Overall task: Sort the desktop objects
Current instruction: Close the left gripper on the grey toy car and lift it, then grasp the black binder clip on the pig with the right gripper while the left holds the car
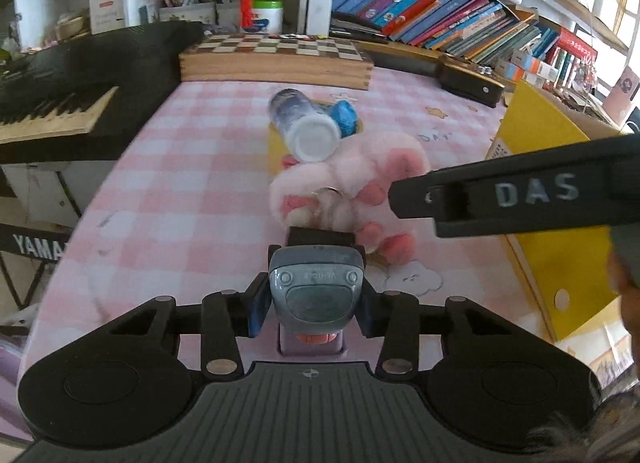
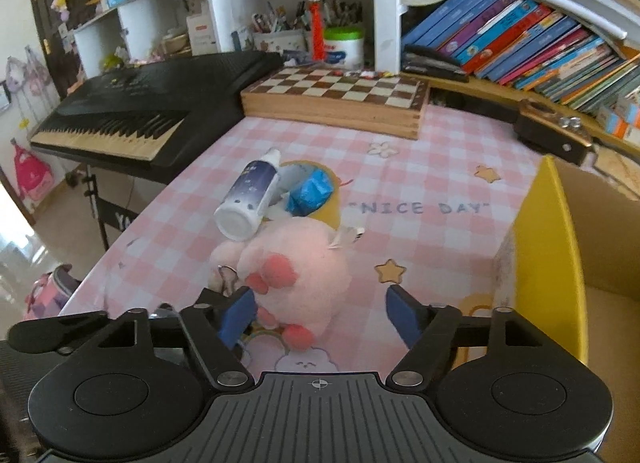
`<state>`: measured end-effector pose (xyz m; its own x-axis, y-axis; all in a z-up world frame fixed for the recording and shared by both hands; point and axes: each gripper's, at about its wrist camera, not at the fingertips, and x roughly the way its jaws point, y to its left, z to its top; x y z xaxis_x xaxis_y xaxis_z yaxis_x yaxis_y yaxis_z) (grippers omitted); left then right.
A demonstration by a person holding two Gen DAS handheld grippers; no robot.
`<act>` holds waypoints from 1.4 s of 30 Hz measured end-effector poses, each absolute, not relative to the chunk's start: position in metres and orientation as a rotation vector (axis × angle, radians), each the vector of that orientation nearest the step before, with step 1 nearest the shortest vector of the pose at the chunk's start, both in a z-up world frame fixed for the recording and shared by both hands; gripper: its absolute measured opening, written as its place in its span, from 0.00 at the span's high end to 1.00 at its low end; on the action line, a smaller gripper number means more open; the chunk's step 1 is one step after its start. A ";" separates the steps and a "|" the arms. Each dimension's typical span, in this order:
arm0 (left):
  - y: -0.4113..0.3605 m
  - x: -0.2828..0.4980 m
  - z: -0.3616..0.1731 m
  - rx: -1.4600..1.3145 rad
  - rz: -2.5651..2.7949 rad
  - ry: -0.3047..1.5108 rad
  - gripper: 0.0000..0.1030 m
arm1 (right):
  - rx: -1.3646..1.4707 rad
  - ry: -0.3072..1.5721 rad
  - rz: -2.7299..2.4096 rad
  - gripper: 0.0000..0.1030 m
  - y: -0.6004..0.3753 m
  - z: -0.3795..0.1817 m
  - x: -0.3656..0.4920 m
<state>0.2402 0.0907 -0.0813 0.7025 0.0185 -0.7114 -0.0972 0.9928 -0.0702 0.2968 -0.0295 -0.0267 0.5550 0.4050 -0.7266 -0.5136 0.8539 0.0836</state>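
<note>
My left gripper (image 1: 314,299) is shut on a grey car key fob (image 1: 316,287), held just above the pink checked tablecloth (image 1: 168,199). Its key ring (image 1: 330,199) links to a pink plush toy (image 1: 360,183) lying ahead. A white and blue bottle (image 1: 304,123) leans on the plush, with a blue packet (image 1: 344,115) beside it. My right gripper (image 2: 318,313) is open, its blue pads on either side of the plush (image 2: 296,263). The bottle (image 2: 250,195) and the blue packet (image 2: 312,191) lie behind the plush. The right gripper's finger (image 1: 516,195) enters the left wrist view from the right.
A yellow cardboard box (image 2: 548,247) stands open at the right. A wooden chessboard box (image 2: 336,97) sits at the back, a black keyboard (image 2: 132,119) at the left, a ukulele neck (image 2: 552,131) at the back right. Bookshelves stand behind.
</note>
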 end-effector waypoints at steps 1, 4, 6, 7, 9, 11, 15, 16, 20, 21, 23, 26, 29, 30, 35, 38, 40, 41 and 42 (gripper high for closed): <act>0.094 0.236 -0.080 -0.111 0.076 0.795 0.61 | -0.148 0.823 0.551 0.18 -0.027 -0.029 0.299; 0.104 0.226 -0.075 -0.132 0.116 0.805 0.61 | -0.155 0.817 0.567 0.12 -0.019 -0.035 0.303; 0.111 0.219 -0.072 -0.160 0.148 0.801 0.61 | -0.161 0.818 0.580 0.10 -0.014 -0.040 0.308; 0.115 0.217 -0.072 -0.171 0.162 0.800 0.61 | -0.164 0.821 0.586 0.09 -0.011 -0.042 0.310; 0.120 0.215 -0.072 -0.178 0.182 0.799 0.61 | -0.172 0.832 0.587 0.08 -0.006 -0.045 0.316; 0.122 0.214 -0.072 -0.180 0.192 0.802 0.61 | -0.167 0.840 0.589 0.08 -0.005 -0.046 0.321; 0.122 0.211 -0.071 -0.175 0.201 0.800 0.61 | -0.174 0.860 0.605 0.07 -0.003 -0.047 0.322; 0.122 0.210 -0.070 -0.177 0.205 0.801 0.61 | -0.180 0.863 0.605 0.08 -0.003 -0.047 0.320; 0.127 0.203 -0.065 -0.195 0.233 0.794 0.61 | -0.154 0.856 0.588 0.07 -0.011 -0.042 0.308; 0.128 0.201 -0.064 -0.199 0.240 0.792 0.61 | -0.153 0.861 0.590 0.08 -0.013 -0.041 0.304; 0.132 0.196 -0.062 -0.209 0.256 0.790 0.61 | -0.162 0.868 0.597 0.07 -0.017 -0.040 0.296; 0.140 0.189 -0.058 -0.230 0.277 0.787 0.61 | -0.189 0.887 0.621 0.08 -0.016 -0.043 0.286; 0.149 0.183 -0.053 -0.252 0.292 0.776 0.61 | -0.177 0.903 0.636 0.08 -0.012 -0.044 0.281; 0.153 0.181 -0.051 -0.253 0.292 0.773 0.61 | -0.167 0.907 0.641 0.09 -0.010 -0.044 0.278; 0.163 0.177 -0.044 -0.230 0.270 0.773 0.61 | -0.129 0.917 0.635 0.19 0.006 -0.050 0.269; 0.169 0.173 -0.039 -0.214 0.260 0.770 0.61 | -0.103 0.910 0.553 0.38 0.020 -0.057 0.266; 0.173 0.170 -0.037 -0.212 0.261 0.765 0.61 | -0.069 0.921 0.489 0.48 0.026 -0.062 0.266; 0.176 0.167 -0.035 -0.212 0.262 0.763 0.61 | -0.048 0.921 0.464 0.50 0.028 -0.064 0.265; 0.178 0.165 -0.034 -0.210 0.265 0.762 0.61 | -0.031 0.916 0.444 0.50 0.031 -0.066 0.264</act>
<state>0.1653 0.1782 -0.0342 0.6930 0.1599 -0.7030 -0.3111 0.9460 -0.0915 0.2637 0.0309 -0.0657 0.5255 0.3580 -0.7718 -0.3839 0.9093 0.1604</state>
